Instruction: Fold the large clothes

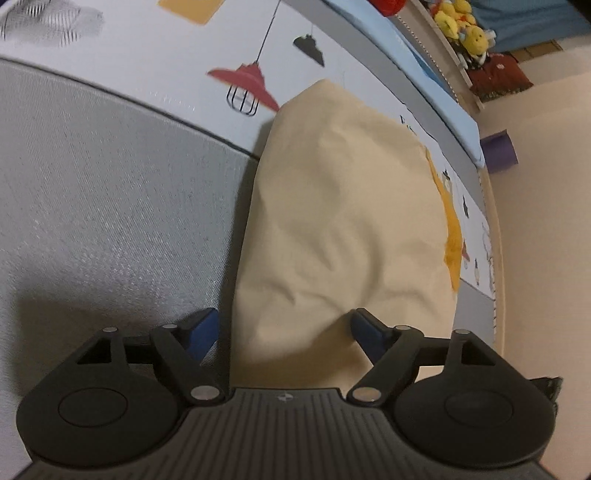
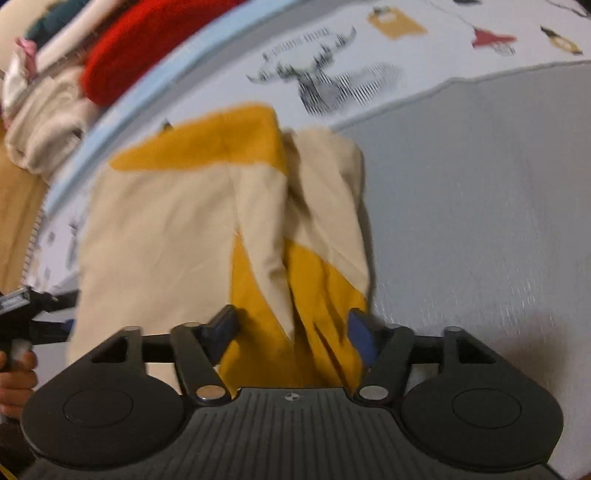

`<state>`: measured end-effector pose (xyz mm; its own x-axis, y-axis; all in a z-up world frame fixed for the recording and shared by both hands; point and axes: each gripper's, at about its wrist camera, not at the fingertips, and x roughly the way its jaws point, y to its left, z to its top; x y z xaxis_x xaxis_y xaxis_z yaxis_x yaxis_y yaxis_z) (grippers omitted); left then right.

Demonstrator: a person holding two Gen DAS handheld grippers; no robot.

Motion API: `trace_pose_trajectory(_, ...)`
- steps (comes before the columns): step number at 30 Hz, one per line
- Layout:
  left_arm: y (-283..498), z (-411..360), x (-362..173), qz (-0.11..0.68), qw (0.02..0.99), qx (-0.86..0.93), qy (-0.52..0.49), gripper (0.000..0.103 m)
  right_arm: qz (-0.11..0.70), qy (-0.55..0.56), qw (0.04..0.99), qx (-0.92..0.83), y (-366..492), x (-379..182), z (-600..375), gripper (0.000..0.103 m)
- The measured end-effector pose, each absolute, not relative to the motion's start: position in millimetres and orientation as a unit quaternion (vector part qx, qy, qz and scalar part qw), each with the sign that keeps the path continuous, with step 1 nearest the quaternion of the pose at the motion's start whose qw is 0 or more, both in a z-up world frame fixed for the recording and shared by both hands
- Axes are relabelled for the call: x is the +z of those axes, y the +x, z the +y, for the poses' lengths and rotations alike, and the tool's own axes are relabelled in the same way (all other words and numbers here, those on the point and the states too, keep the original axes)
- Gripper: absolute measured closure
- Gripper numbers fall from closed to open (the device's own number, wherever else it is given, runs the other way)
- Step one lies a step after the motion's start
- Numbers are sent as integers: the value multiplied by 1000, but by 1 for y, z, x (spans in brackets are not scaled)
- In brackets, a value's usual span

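A cream garment with mustard-yellow panels (image 1: 343, 221) lies folded into a long strip on the grey mat (image 1: 110, 203). My left gripper (image 1: 284, 325) hangs open over its near end, one blue-padded finger on each side, with the cloth's edge between them and not pinched. In the right wrist view the same garment (image 2: 166, 229) shows bunched cream and yellow folds. My right gripper (image 2: 291, 321) is open astride the yellow part, its pads apart from the cloth. The other gripper's body (image 2: 22, 306) and a hand (image 2: 14, 373) show at the left edge.
A white sheet printed with lamps (image 1: 177, 66) and a deer head (image 2: 321, 81) borders the mat. A pile of red and cream clothes (image 2: 147, 44) sits beyond a pale blue edge. Plush toys (image 1: 458, 22) and a purple object (image 1: 498, 151) stand at the far right.
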<state>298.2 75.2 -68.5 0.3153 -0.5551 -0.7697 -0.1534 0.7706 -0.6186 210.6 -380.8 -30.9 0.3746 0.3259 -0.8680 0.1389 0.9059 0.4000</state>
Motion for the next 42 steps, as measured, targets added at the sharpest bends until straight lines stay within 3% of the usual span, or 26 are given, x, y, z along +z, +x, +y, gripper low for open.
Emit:
trace_pose_trajectory(6,315,64,-84,546,747,-158,-344,18,559,230,794,59,216,-40,-378,30)
trace_pose_trajectory(8,320,60,-86,536,754,-153,-347,23,555,229,797,63,219,-39,-375,38)
trace_pose_trajectory(10,327,56,-80,524,764,-146,-346,30,549,238,798,70,225,-38,-373,62)
trace_pose_trajectory(12,334,53,-67,505,782,-147,-335,42,534,233,810,66,232,-34,-368,75)
trace_pose_trajectory(18,357,62,-20,447,827,-159,-301,46,489,265,829,61,261,-30,-366,92)
trace_pose_trajectory(26,387,112,-2,409,853,-104,-307,41,406,265,868,111,303,-9,-322,95)
trace_pose_trajectory(33,386,151,-9,447,846,-44,-288,35,434,204,872,98,320,-22,-292,94)
trace_pose_trajectory(38,362,155,-22,522,800,-113,-273,35,463,198,860,85,316,-23,-290,82)
trace_pose_trajectory(42,334,146,-44,547,784,-147,-255,27,503,204,834,94,307,-30,-296,70)
